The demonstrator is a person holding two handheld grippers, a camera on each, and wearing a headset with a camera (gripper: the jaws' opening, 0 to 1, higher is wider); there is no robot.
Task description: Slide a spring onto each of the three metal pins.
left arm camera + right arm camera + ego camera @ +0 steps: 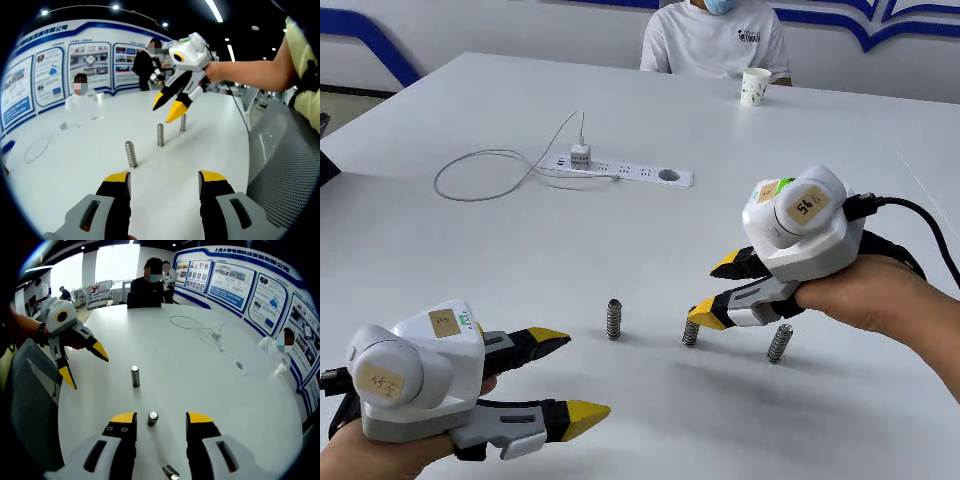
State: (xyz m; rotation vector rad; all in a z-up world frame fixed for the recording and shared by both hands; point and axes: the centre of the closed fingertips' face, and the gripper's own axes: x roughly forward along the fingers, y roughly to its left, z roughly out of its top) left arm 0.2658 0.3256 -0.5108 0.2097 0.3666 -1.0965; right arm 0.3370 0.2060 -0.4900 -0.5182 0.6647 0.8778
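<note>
Three springs stand upright in a row on the white table (470,260), each on a pin: a left spring (614,318), a middle spring (691,332) and a right spring (779,342). My right gripper (708,292) hovers open just above the middle spring (152,418), which sits between its jaws (161,417) seen from above. The other two springs (135,376) (171,471) lie ahead of and behind it. My left gripper (575,378) is open and holds nothing, near the front edge. In its own view (165,176) the springs (131,153) (160,135) (183,122) line up ahead.
A white power strip (620,172) with a charger and looped cable (480,165) lies mid-table. A paper cup (754,86) stands at the far edge before a seated person (715,35). A mesh chair back (285,165) is to the right of the left gripper.
</note>
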